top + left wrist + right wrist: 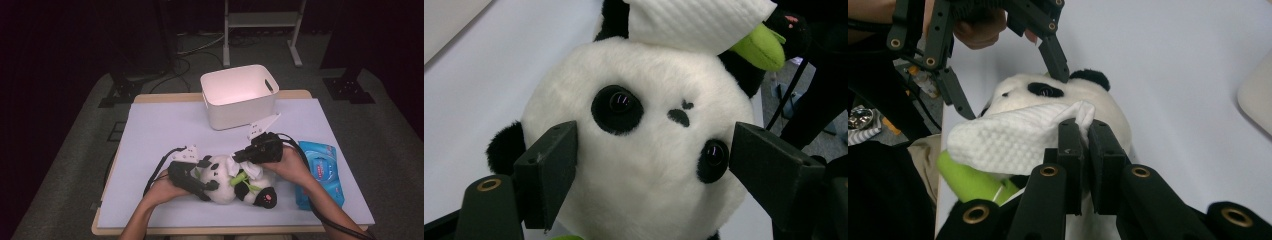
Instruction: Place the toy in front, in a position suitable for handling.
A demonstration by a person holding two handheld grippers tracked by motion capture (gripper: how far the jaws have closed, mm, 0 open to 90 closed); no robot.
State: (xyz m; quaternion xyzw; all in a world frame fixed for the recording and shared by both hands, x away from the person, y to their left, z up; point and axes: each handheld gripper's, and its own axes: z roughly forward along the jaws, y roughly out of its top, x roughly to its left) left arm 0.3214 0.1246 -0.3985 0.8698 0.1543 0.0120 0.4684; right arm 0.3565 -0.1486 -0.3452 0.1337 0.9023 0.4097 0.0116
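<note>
**Panda's head clamped, wipe pinched over its body**

The left gripper stood with its jaws spread wide around the head of the plush panda, one black pad pressed into the white fur beside each eye, so the head sat squarely between the fingers and was grasped there. In the left gripper view the panda's face lay between the two pads, nose and both eyes showing, with one black ear just outside the pad on the left of that view.

The right gripper had its jaws clenched almost together on a white textured wipe. In the right gripper view the pads met on one corner of the cloth, and the rest of it draped away from the fingertips to the left of that view, over the panda's body and touching it. A green plush piece lay just below the wipe, beside the fingers.

The panda lay on its back on the pale table mat, directly under both sets of fingers. A white bin stood well beyond the fingertips, and a blue wipes pack lay behind the right hand.
</note>
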